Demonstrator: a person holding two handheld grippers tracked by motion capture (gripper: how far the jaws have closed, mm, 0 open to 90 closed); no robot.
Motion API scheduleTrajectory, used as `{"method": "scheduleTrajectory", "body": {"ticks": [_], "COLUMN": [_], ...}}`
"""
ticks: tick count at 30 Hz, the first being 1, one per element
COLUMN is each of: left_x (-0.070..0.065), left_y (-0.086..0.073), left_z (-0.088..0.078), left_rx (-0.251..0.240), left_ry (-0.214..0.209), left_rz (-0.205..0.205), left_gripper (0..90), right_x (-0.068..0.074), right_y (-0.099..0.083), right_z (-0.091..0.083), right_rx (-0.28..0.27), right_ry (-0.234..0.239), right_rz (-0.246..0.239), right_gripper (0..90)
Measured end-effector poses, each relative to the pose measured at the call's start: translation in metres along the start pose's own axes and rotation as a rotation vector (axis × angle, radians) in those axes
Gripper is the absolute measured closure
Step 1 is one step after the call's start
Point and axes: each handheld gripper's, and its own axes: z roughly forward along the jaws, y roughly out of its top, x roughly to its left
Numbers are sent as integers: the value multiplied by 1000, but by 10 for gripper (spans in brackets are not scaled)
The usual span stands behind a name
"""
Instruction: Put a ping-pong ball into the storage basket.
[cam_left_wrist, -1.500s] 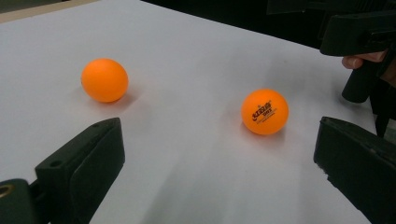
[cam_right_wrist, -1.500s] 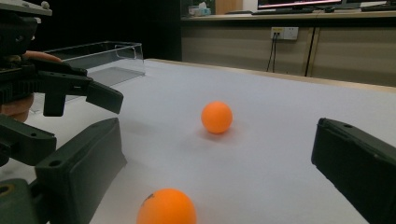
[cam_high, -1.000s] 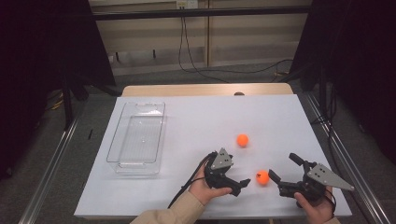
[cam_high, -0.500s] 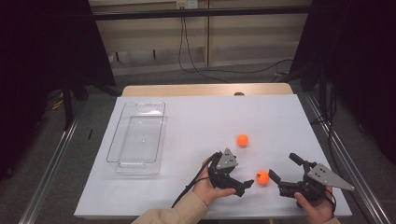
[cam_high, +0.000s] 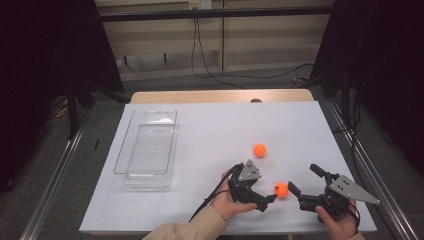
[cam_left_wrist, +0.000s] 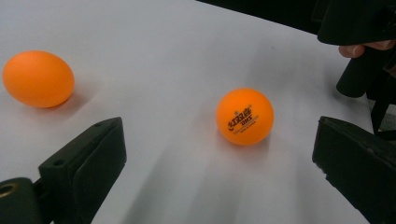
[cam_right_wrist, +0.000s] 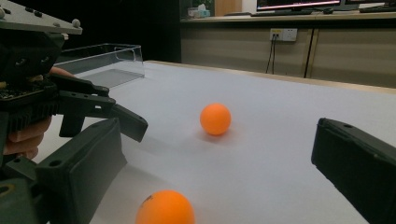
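Since a second ago, we have eased our left gripper (cam_high: 267, 196) a little forward and to the right along the table, so its jaws now reach toward the nearer orange ball (cam_high: 281, 189); our right gripper (cam_high: 302, 186) sits much where it was.

Nearest to us, at the front edge of the white table (cam_high: 210, 135), our two hands hold the grippers low over the surface. The left gripper's jaws are spread wide and hold nothing. In the left gripper view, the nearer ball (cam_left_wrist: 244, 116) rests on the table ahead of the jaws and between their lines, untouched, with dark printed lettering facing the camera. The right gripper's jaws are also spread apart and empty, and its tips point toward the same ball from the other side. In the right gripper view that ball (cam_right_wrist: 165, 208) lies at the bottom, between the jaws, and the left gripper (cam_right_wrist: 126, 122) shows at the left.

A second orange ball (cam_high: 259, 150) lies farther out, well apart from both grippers.

Farther to the left, a clear plastic tray (cam_high: 131, 165) stands on the table, nothing in it.
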Motion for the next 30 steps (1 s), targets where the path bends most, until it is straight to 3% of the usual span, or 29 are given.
{"method": "scheduleTrajectory", "body": {"ticks": [8, 30], "left_x": [0, -3], "left_y": [2, 7], "left_z": [7, 25], "left_rx": [7, 78], "left_ry": [-17, -45], "left_rz": [-22, -20], "left_gripper": [38, 84], "right_x": [0, -1], "right_y": [0, 0], "right_z": [0, 0], "right_rx": [0, -2], "right_ry": [0, 2], "right_rz": [1, 6], "right_gripper": [15, 15]}}
